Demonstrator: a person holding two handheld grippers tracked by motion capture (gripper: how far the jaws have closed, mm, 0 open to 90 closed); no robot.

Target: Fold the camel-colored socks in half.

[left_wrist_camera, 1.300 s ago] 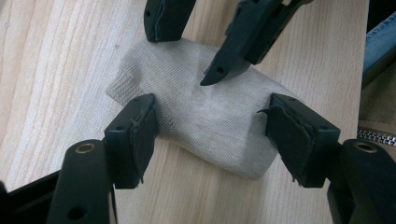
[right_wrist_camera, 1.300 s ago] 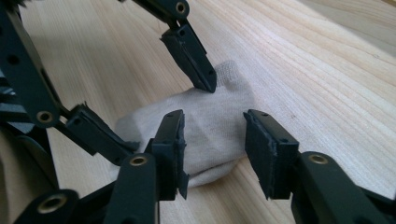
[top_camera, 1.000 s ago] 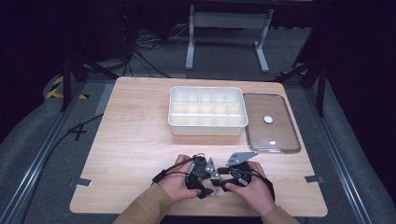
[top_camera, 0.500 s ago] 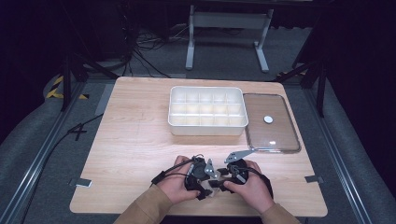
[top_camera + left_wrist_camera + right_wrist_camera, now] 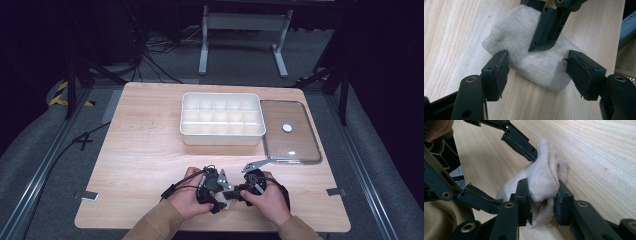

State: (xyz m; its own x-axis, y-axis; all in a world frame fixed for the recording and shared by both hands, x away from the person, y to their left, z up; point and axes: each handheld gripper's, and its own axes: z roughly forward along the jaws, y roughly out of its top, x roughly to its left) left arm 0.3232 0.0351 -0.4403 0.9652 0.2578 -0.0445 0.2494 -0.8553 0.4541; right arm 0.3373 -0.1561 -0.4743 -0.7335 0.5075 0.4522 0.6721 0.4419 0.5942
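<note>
The beige sock (image 5: 541, 187) lay bunched on the pale wooden tabletop (image 5: 145, 150), well short of the white divided tray (image 5: 221, 120). The right gripper (image 5: 541, 205) had just been closing and its jaws pinched a fold. The left gripper (image 5: 537, 72) stood wide, jaws flanking the sock. Dark grey floor (image 5: 165, 65) lay around.

A beige knitted sock (image 5: 541, 187), crumpled into a soft bundle, lies on the counter (image 5: 145, 150) at its 6 o'clock edge.

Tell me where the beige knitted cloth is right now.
The beige knitted cloth lies on the wooden table near its front edge, pinched by the right gripper, with the left gripper straddling it.
</note>
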